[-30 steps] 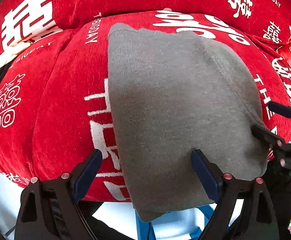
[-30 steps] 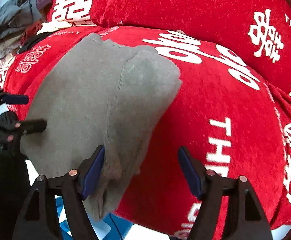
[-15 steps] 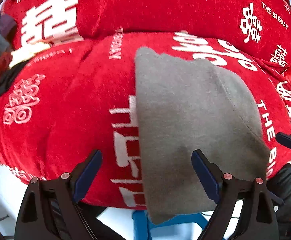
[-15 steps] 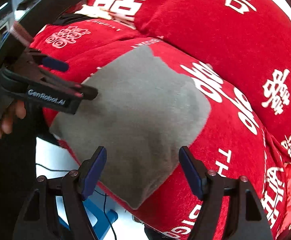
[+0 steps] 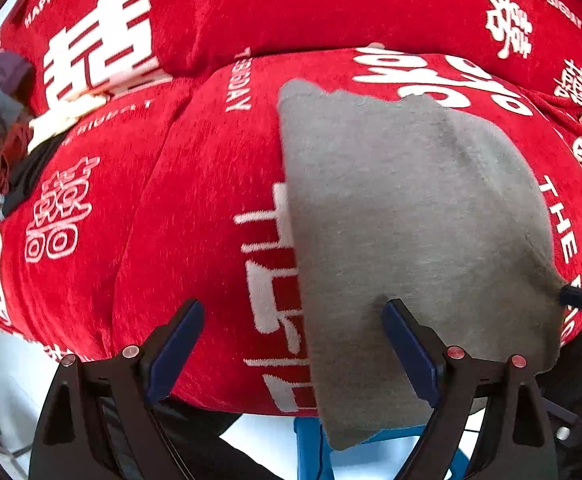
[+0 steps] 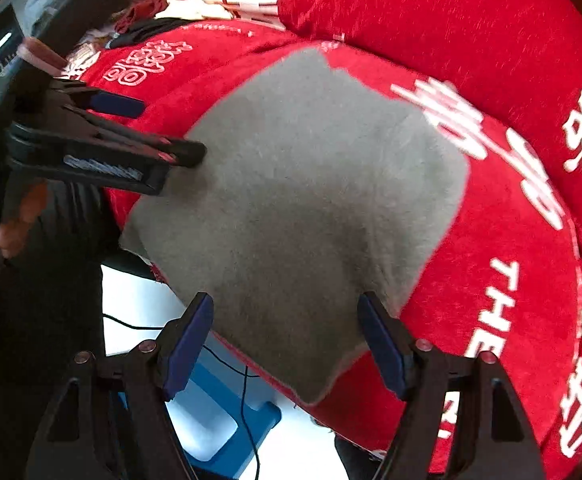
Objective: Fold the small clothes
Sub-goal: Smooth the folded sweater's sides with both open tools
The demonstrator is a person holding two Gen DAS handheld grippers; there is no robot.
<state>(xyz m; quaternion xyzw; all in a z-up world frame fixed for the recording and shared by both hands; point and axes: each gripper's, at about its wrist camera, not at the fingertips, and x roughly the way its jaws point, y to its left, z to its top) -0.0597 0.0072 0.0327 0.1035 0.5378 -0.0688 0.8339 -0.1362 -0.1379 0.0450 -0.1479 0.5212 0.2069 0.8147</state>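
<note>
Grey cloth (image 5: 411,220) flat; L gripper (image 5: 293,344) & R gripper (image 6: 285,332) angled down, jaws apart.

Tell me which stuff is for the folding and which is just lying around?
For the folding:
- grey cloth, lying flat on the red cover
- left tongs, open, one finger resting on the cloth
- right tongs, open above the cloth

Just lying around:
- red cover with white writing, only the surface underneath
- pile of other clothes at the far left
- blue stool on the floor
</note>
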